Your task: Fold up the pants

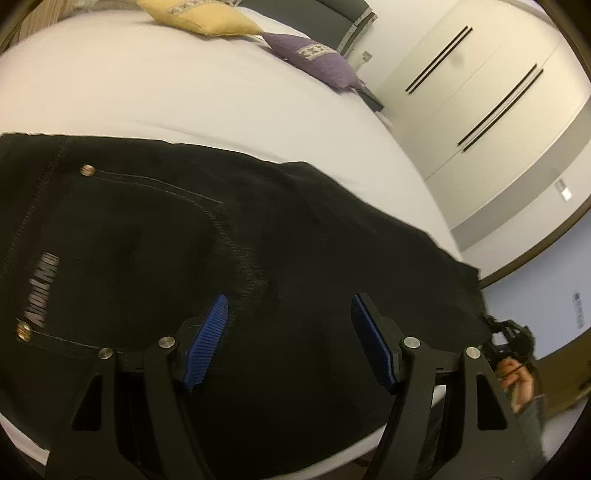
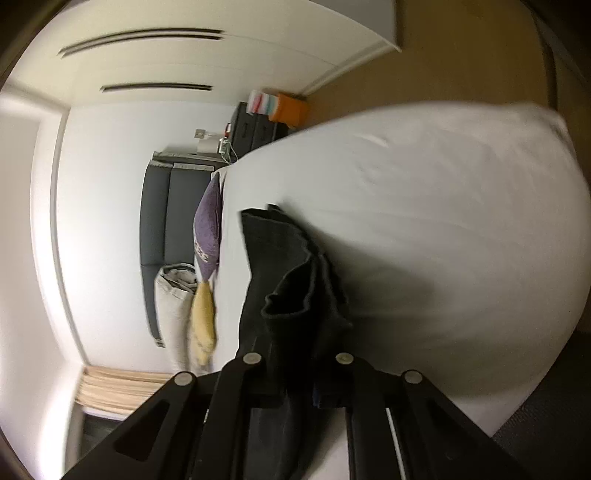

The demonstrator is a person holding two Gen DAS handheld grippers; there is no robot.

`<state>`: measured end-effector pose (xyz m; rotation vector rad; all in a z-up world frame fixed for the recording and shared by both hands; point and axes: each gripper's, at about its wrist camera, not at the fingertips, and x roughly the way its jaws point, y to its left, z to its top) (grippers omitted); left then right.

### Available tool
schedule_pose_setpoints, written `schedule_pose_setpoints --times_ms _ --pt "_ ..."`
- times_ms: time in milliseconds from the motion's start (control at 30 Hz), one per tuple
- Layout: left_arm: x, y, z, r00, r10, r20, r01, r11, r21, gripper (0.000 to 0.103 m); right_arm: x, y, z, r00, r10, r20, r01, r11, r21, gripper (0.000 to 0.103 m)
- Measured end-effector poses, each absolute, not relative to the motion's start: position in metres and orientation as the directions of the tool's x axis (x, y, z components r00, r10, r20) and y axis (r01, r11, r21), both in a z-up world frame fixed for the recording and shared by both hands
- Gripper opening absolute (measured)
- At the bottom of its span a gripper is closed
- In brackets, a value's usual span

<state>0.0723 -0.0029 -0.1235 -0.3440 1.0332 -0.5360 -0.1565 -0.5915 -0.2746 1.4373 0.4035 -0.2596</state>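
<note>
Black pants [image 1: 155, 236] flat across white bed, one bunched end [image 2: 295, 295] lifted.

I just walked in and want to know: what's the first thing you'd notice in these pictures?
The big black pants spread on the white bed jump out first, with the open left gripper and its blue pads above them. The right gripper is shut on the bunched pants fabric. Near the head of the bed lie a yellow pillow and a purple pillow.
</note>
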Motion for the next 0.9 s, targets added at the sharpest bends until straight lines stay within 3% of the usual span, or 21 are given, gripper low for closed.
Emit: schedule_pose_setpoints --times_ms 233,333,433,533,633,900 --pt "0.078 -0.033 -0.112 0.366 -0.644 -0.672 0.284 0.765 -0.578 0.068 -0.118 -0.56 -0.207 0.845 -0.027 -0.534 0.49 0.439 0.753 0.008" --pt "0.084 -0.044 -0.117 0.337 -0.673 -0.659 0.258 0.739 -0.622 0.068 -0.078 -0.502 -0.169 0.812 -0.018 -0.584 0.416 0.719 0.557 0.009" --pt "0.09 -0.054 -0.125 0.288 -0.729 -0.621 0.227 0.682 -0.695 0.071 -0.032 -0.396 -0.155 0.748 0.051 -0.661 0.168 0.95 0.263 0.008" --pt "0.098 -0.067 -0.132 0.236 -0.791 -0.564 0.179 0.606 -0.775 0.077 -0.014 -0.347 -0.178 0.689 0.099 -0.718 0.085 0.973 0.215 0.006" --pt "0.105 -0.085 -0.133 0.198 -0.801 -0.564 0.182 0.596 -0.782 0.083 -0.009 -0.332 -0.188 0.666 0.095 -0.74 0.055 0.983 0.176 0.007" --pt "0.13 -0.143 -0.141 0.063 -0.837 -0.544 0.154 0.547 -0.823 0.086 -0.021 -0.328 -0.186 0.704 0.066 -0.707 0.003 0.995 0.096 0.007"
